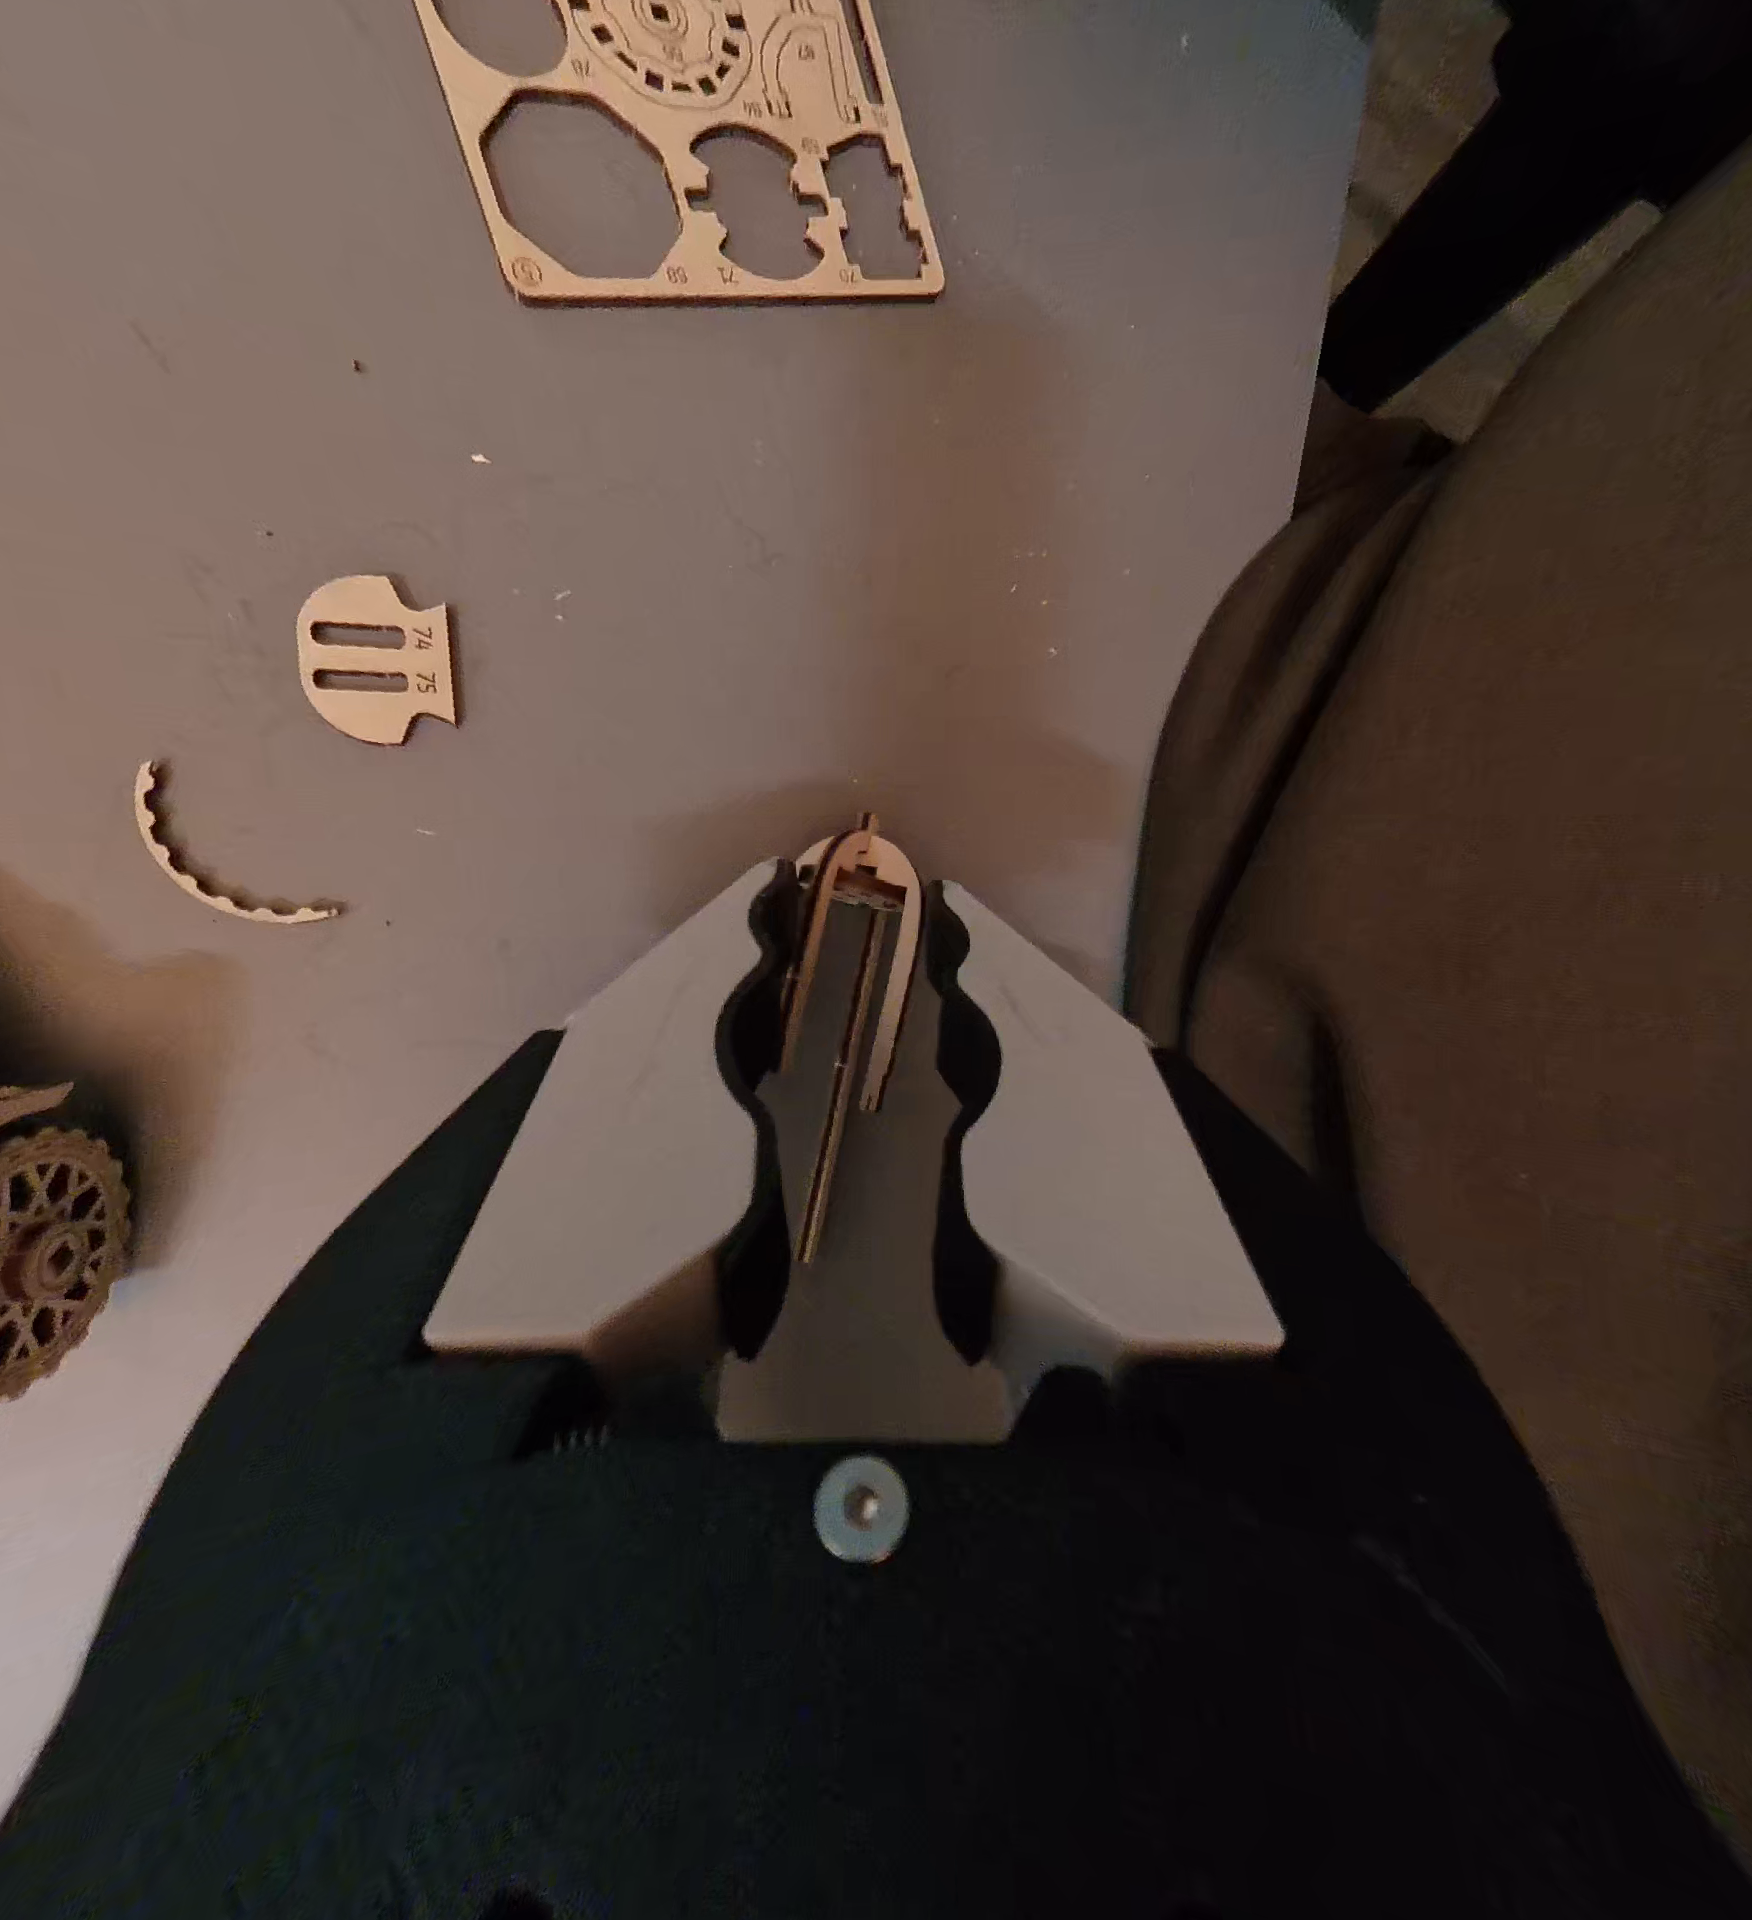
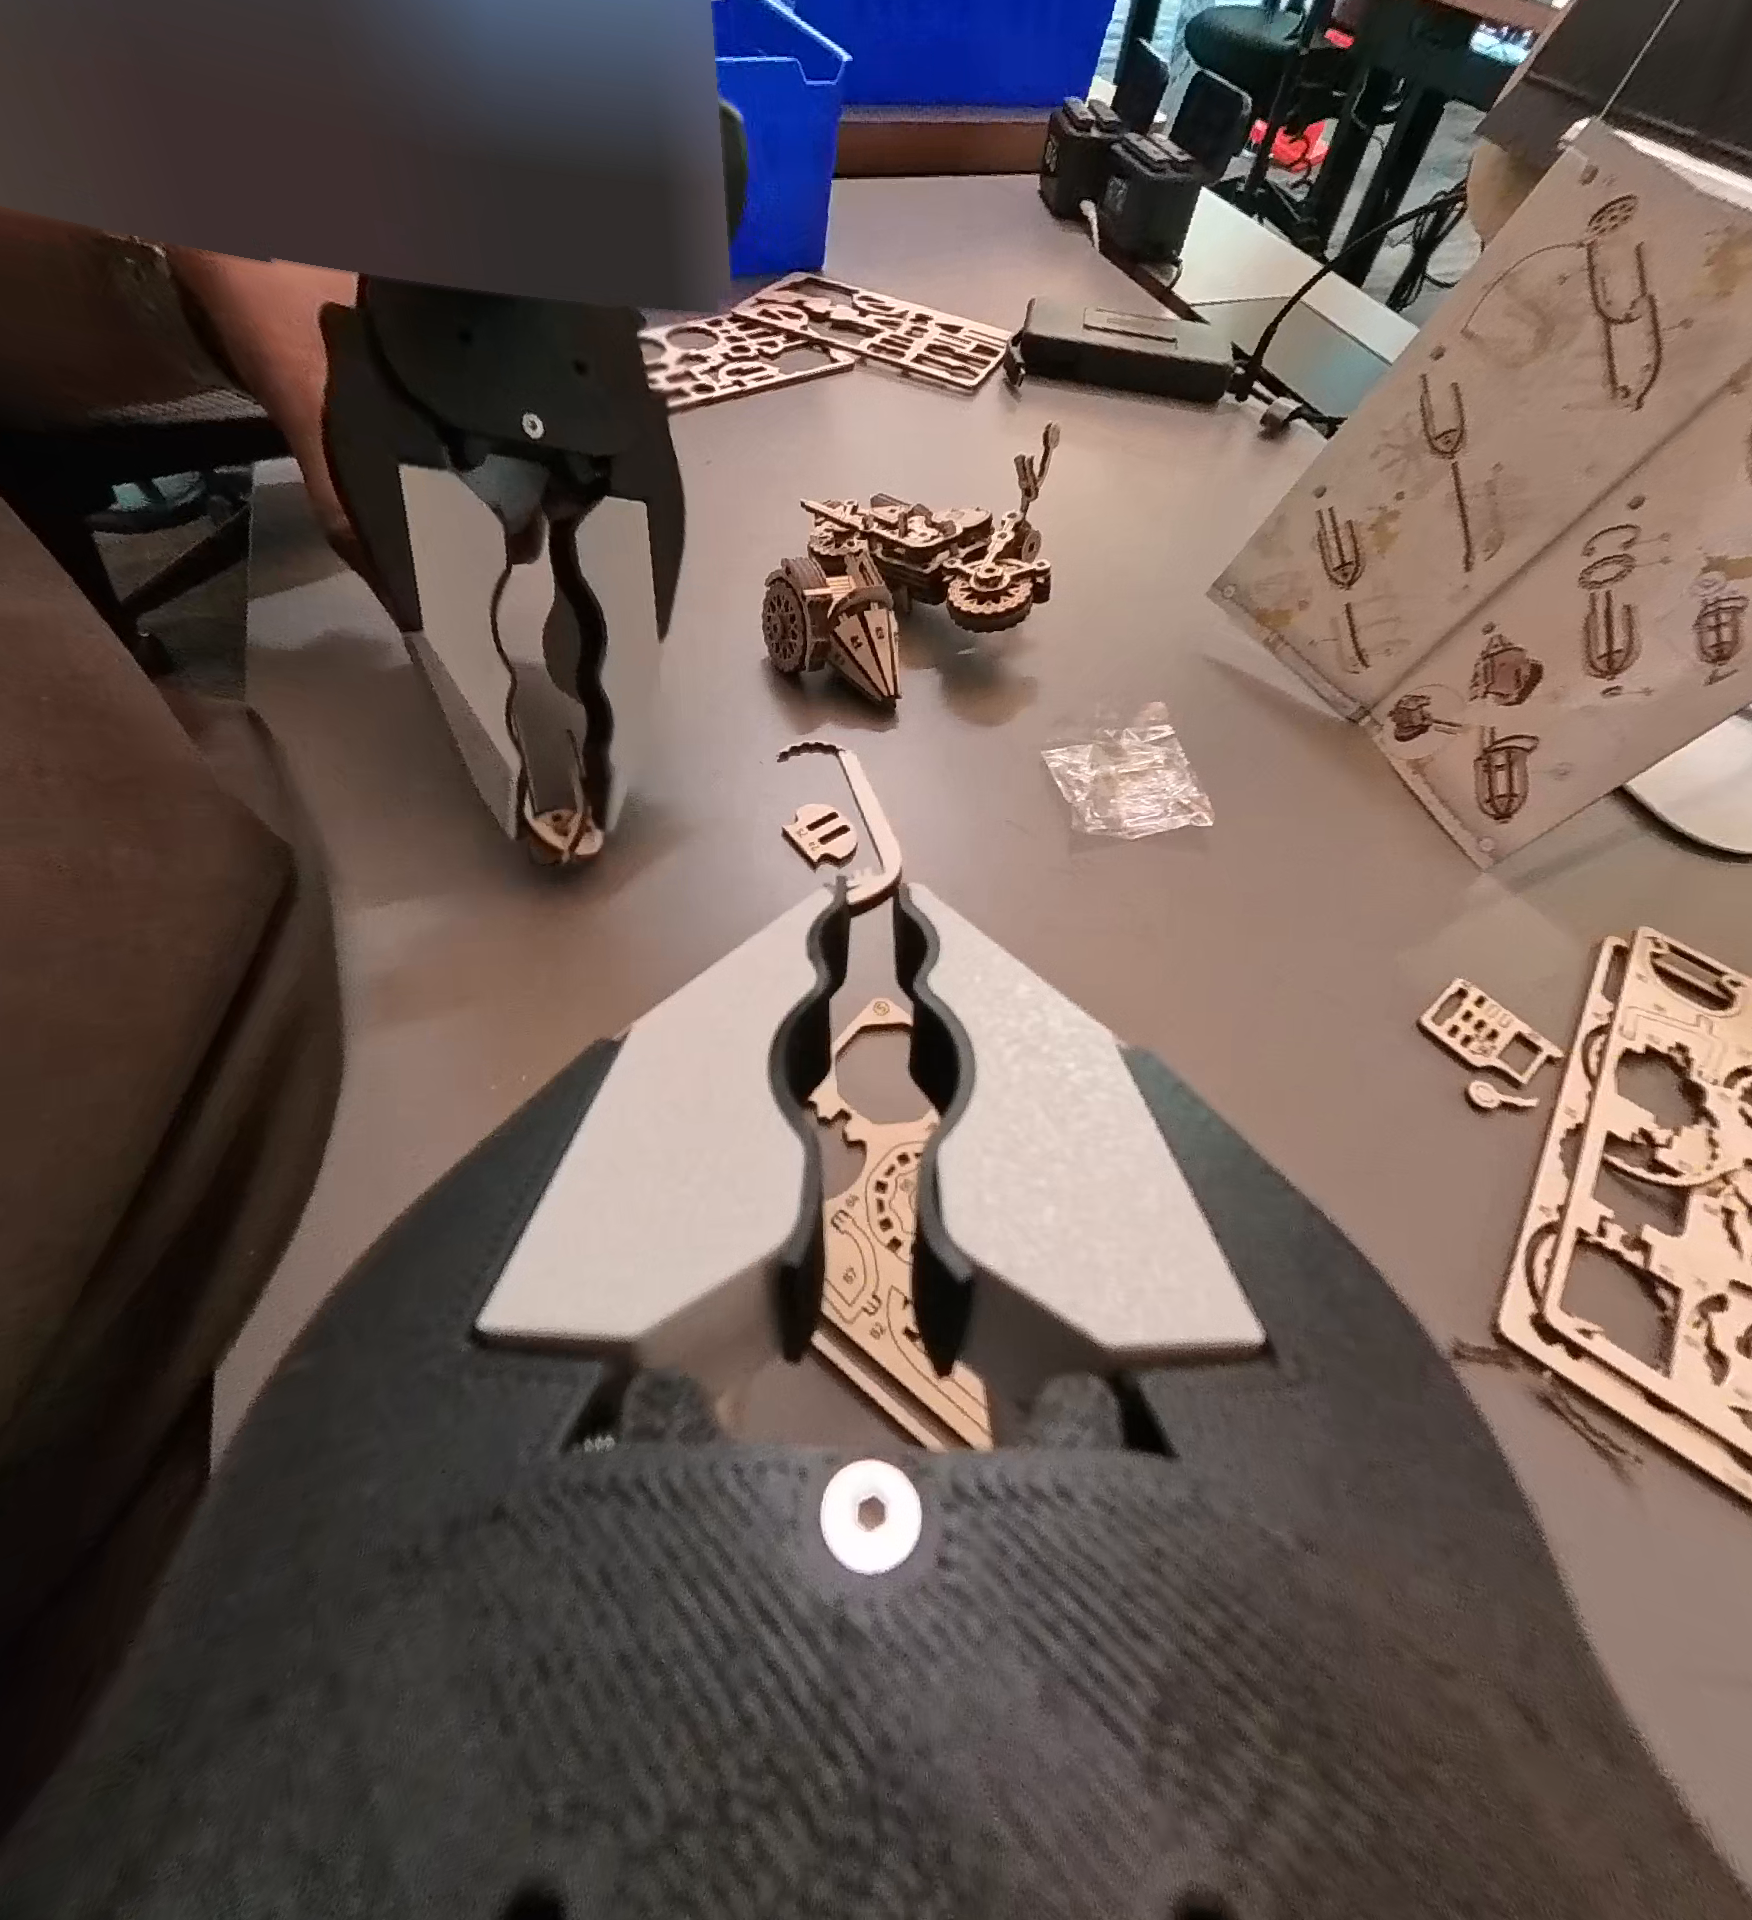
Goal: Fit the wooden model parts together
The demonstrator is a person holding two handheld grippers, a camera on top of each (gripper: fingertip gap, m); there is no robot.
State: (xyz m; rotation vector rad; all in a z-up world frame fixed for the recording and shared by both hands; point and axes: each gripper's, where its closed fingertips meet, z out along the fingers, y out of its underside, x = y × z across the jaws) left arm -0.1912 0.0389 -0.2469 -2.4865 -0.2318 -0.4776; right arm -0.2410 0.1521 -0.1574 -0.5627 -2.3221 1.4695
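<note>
My left gripper [image 1: 856,883] is shut on a small wooden sub-assembly [image 1: 851,935] of curved ribs and holds it just above the grey table [image 1: 747,571]. It also shows in the right wrist view [image 2: 560,821], tips down, near the table's left edge. My right gripper [image 2: 867,904] is shut on a thin curved wooden strip [image 2: 877,831] that sticks out past its tips. It hovers over a punched wooden sheet [image 2: 872,1195]. A slotted wooden piece [image 1: 378,660] and a toothed arc [image 1: 217,862] lie loose between the grippers.
A built wooden motorcycle model [image 2: 903,582] stands mid-table. A clear plastic bag [image 2: 1126,769], a propped instruction sheet [image 2: 1578,520] and more punched sheets [image 2: 1682,1247] are at the right. Blue bins [image 2: 778,135] stand at the back. A person's clothing [image 1: 1526,935] borders the table edge.
</note>
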